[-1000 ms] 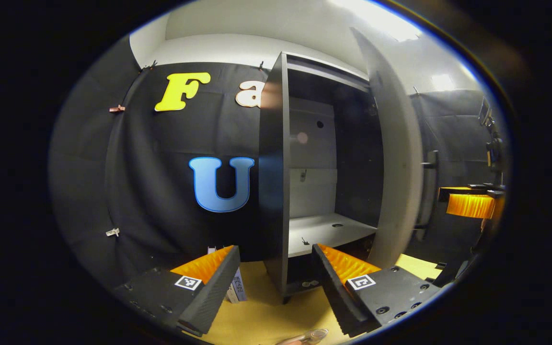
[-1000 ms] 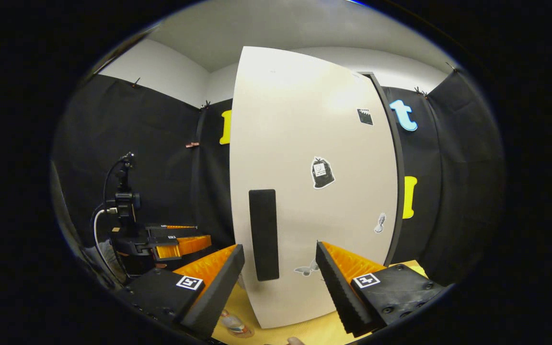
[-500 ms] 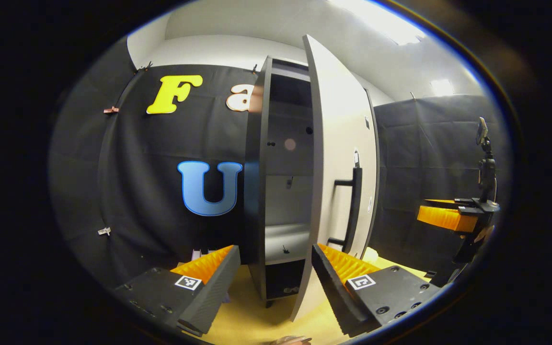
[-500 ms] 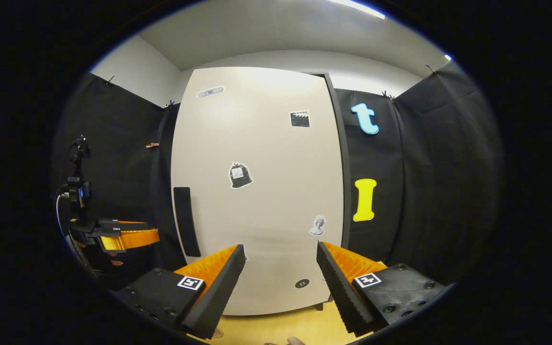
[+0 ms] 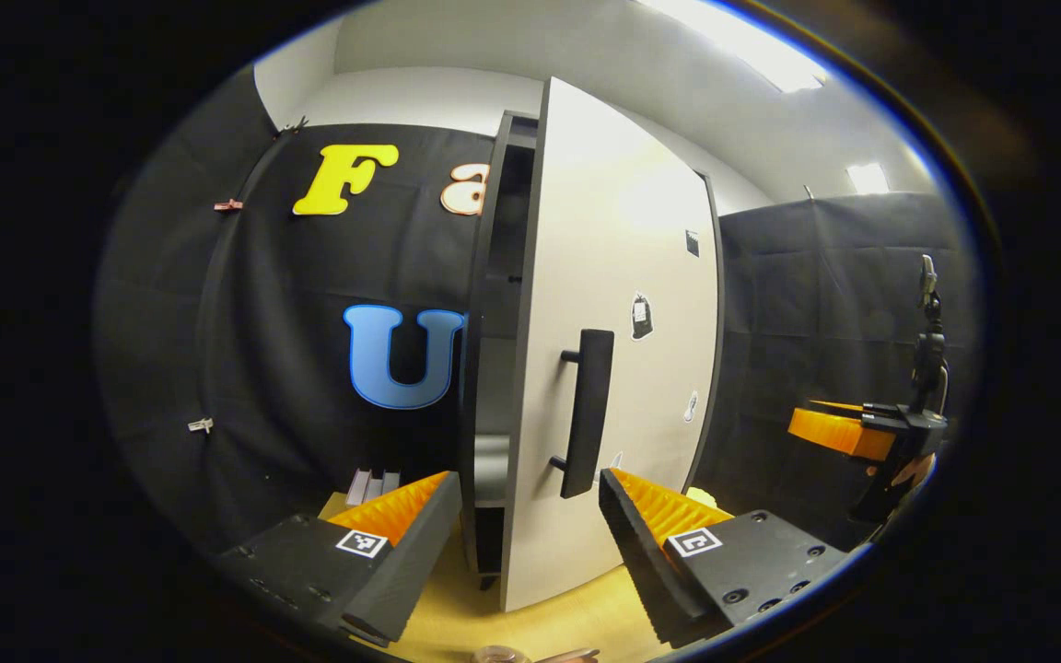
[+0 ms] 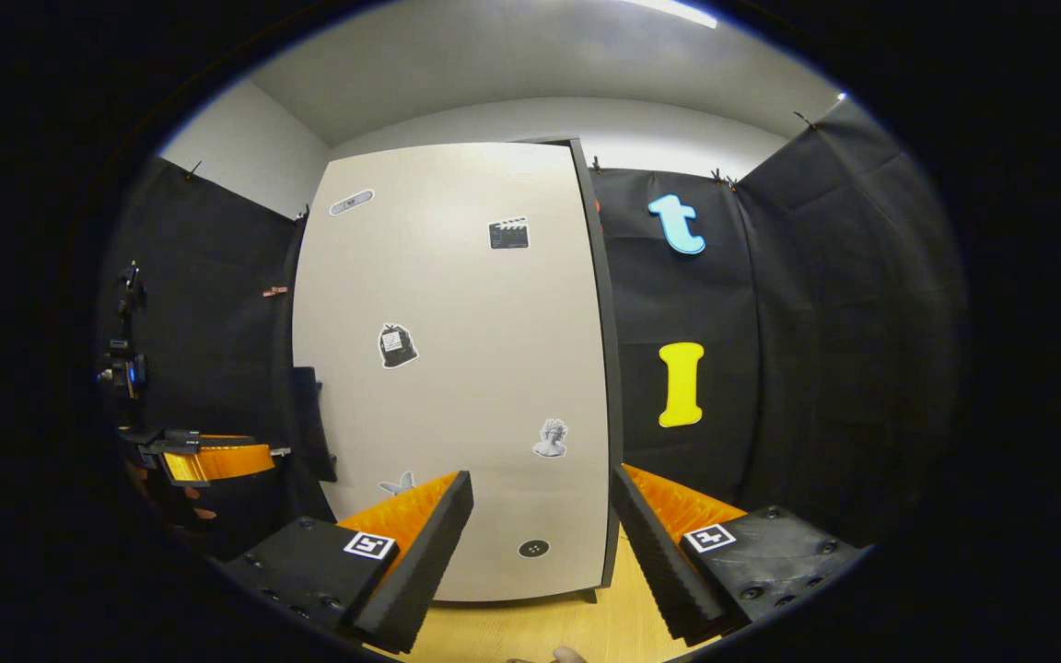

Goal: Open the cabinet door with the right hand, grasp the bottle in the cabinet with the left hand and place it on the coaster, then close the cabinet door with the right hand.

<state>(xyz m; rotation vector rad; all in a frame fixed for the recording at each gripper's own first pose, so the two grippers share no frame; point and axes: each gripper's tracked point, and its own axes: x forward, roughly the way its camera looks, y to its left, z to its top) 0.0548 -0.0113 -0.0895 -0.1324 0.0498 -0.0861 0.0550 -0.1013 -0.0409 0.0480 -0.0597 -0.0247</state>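
The tall dark cabinet [image 5: 484, 276] stands on the table, its white door [image 5: 623, 276] almost shut with a narrow gap on the left. A black bar handle [image 5: 586, 412] is on the door's front. My left gripper [image 5: 529, 479] is open and holds nothing, a short way in front of the door. In the right gripper view the white door [image 6: 457, 368] carries several stickers, and its handle [image 6: 309, 424] shows at the left edge. My right gripper [image 6: 540, 479] is open, apart from the door. A small clear object [image 5: 505, 656] at the bottom edge is too cut off to identify.
The table top [image 6: 530, 631] is yellowish wood. Several thin upright books or boards [image 5: 372, 483] stand left of the cabinet. The right gripper [image 5: 839, 431] shows far right in the left gripper view, and the left gripper [image 6: 217, 459] far left in the right gripper view.
The cabinet door has swung from wide open to nearly shut. The right gripper has drawn away from the handle toward the door's hinge side. Both grippers stayed open.
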